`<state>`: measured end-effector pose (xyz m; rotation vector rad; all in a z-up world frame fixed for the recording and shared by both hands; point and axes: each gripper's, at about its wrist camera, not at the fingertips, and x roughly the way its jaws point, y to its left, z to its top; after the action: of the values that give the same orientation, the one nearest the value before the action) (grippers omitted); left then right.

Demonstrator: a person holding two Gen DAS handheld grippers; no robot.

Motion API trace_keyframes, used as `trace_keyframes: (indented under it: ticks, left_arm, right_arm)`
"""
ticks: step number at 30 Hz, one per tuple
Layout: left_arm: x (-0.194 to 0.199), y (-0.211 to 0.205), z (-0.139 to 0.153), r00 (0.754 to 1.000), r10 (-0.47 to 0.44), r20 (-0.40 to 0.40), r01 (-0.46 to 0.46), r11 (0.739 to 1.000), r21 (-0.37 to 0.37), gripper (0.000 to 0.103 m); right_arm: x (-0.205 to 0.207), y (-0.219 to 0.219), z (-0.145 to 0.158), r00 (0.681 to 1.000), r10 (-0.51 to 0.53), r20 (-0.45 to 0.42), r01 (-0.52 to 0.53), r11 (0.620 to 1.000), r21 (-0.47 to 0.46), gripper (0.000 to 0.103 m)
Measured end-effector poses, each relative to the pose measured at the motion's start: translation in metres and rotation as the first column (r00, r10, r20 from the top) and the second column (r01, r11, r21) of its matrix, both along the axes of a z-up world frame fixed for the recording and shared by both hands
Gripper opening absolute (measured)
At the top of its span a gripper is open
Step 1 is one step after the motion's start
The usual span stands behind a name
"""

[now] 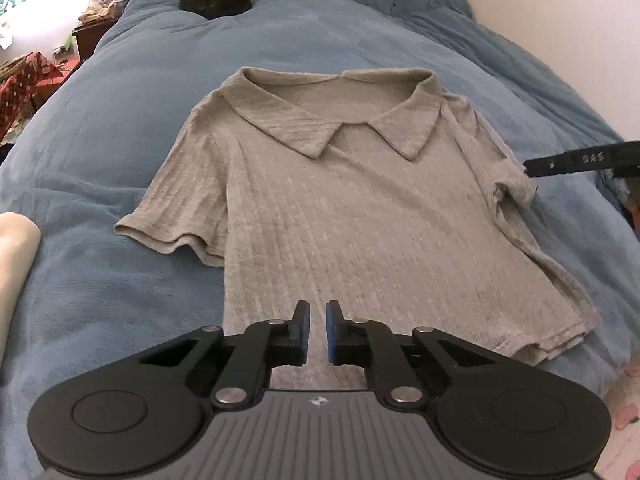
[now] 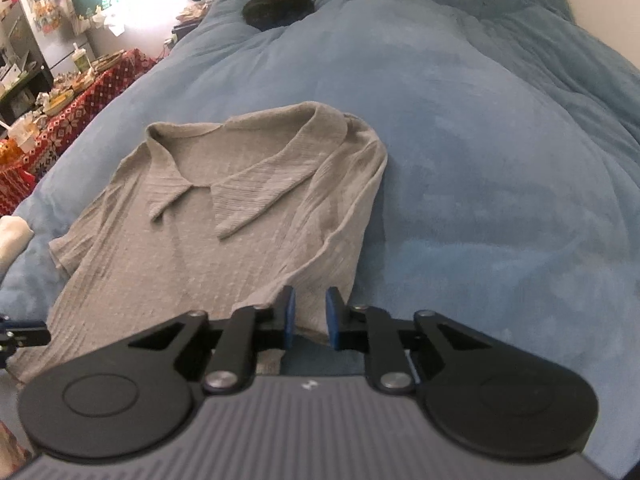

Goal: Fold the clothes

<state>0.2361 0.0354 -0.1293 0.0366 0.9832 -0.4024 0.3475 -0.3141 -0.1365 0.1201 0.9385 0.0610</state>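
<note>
Grey shirt (image 1: 352, 216) hem hidden behind left gripper (image 1: 317, 334); both grippers' jaws slightly apart, empty.

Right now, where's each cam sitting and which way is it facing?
Left wrist: on the left gripper, angled down the bed over the grey polo shirt; own fingers show, plus the right gripper's finger beside the sleeve.
Right wrist: on the right gripper, low over the shirt's side fold; own fingers show, the left gripper's tip at the frame edge.
Shared: shirt, blue blanket, dark round object.
</note>
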Motion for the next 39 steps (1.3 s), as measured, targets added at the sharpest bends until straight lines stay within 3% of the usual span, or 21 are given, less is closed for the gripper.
trace_keyframes:
  ticks: [8,12,17,28,30,33,36,39]
  left_arm:
    - [0.008,-0.006,0.007,0.999,0.036,-0.005,-0.035,0.999,0.02,0.009]
    - [0.018,-0.001,0.017,0.998,0.056,0.016,-0.057,0.998,0.034,0.009]
    - [0.031,0.01,0.028,0.997,0.069,0.018,-0.07,0.997,0.044,0.013]
    - [0.097,0.073,0.033,0.987,0.158,-0.028,-0.158,0.987,0.018,0.015]
    - [0.113,0.087,0.026,0.984,0.174,-0.039,-0.173,0.984,0.036,0.021]
    - [0.135,0.105,0.008,0.976,0.2,-0.09,-0.197,0.98,0.042,0.022]
    - [0.148,0.116,-0.01,0.963,0.192,-0.19,-0.2,0.98,-0.024,0.023]
    - [0.154,0.117,-0.021,0.957,0.211,-0.198,-0.212,0.977,0.012,0.029]
  right_arm:
    - [-0.013,-0.003,0.006,1.0,-0.015,0.006,0.015,0.999,0.038,0.019]
    - [-0.01,-0.007,0.01,0.999,-0.045,0.011,0.044,0.997,0.06,0.038]
    - [-0.005,-0.01,0.021,0.998,-0.063,0.018,0.061,0.994,0.095,0.038]
    - [0.012,-0.007,0.009,0.994,-0.073,-0.077,0.082,0.99,0.115,0.038]
    - [0.015,-0.006,0.003,0.992,-0.078,-0.096,0.088,0.99,0.113,0.036]
    - [0.018,-0.009,-0.006,0.988,-0.094,-0.121,0.108,0.987,0.118,0.022]
    - [0.019,-0.014,-0.013,0.985,-0.105,-0.14,0.123,0.984,0.126,0.019]
    - [0.019,-0.019,-0.02,0.98,-0.118,-0.16,0.14,0.981,0.136,0.019]
